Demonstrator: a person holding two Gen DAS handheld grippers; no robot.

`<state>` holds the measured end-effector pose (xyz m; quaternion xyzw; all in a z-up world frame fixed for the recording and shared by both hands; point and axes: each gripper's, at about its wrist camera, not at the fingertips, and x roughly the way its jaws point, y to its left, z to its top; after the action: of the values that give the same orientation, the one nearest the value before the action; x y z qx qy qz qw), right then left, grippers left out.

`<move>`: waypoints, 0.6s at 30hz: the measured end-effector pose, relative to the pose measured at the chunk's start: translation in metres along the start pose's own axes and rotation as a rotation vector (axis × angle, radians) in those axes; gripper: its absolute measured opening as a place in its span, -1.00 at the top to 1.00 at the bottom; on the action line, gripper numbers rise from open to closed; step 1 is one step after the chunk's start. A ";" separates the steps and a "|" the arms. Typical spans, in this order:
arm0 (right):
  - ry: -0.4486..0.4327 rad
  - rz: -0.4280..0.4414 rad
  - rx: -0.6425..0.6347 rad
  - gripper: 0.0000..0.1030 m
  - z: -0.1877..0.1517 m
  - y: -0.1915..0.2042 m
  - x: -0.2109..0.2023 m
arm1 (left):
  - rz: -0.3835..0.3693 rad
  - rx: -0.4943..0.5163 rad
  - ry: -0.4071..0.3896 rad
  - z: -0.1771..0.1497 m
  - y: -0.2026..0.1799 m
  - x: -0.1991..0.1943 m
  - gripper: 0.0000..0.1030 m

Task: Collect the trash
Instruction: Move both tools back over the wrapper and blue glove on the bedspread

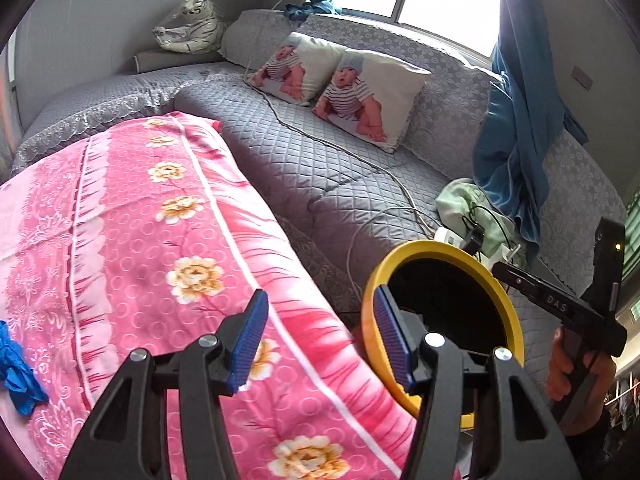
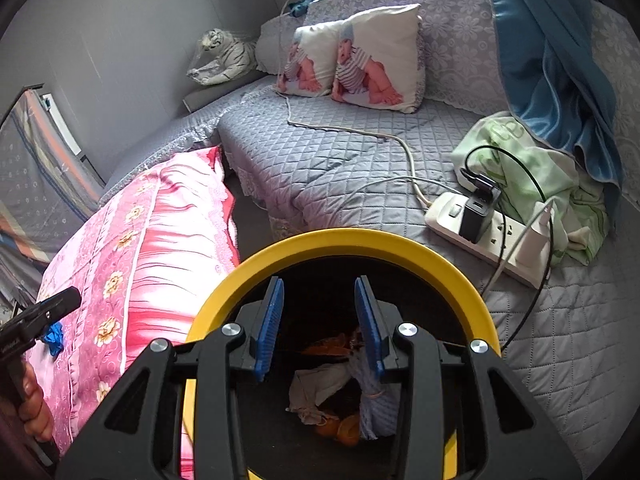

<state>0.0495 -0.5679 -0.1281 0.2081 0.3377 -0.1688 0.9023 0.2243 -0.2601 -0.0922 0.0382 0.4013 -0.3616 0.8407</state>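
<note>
Right wrist view looks down into the yellow-rimmed bin [image 2: 400, 246], where crumpled paper and orange scraps [image 2: 320, 392] lie at the bottom. Above its mouth hangs the right claw [image 2: 319, 326], jaws parted a little with nothing between them. On the pink floral blanket [image 1: 160, 240], near its left edge, lies a crumpled blue wrapper [image 1: 18, 376], untouched. Left claw [image 1: 320, 340] hovers over the blanket's right edge, beside the bin, jaws moderately apart and empty. On the grey quilted bed [image 2: 340, 168], a white power strip [image 2: 484, 236] rests near the right edge.
</note>
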 end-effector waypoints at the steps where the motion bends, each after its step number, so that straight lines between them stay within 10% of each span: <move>1: -0.003 0.013 -0.021 0.32 0.000 0.008 0.000 | 0.018 -0.014 -0.009 0.000 0.009 -0.005 -0.01; 18: 0.075 0.397 -0.389 0.14 -0.022 0.199 0.024 | 0.315 -0.220 -0.088 -0.033 0.183 -0.102 -0.27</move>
<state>0.1436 -0.3909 -0.1072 0.0989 0.3495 0.0869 0.9276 0.2773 -0.0549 -0.0846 -0.0071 0.3903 -0.1809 0.9027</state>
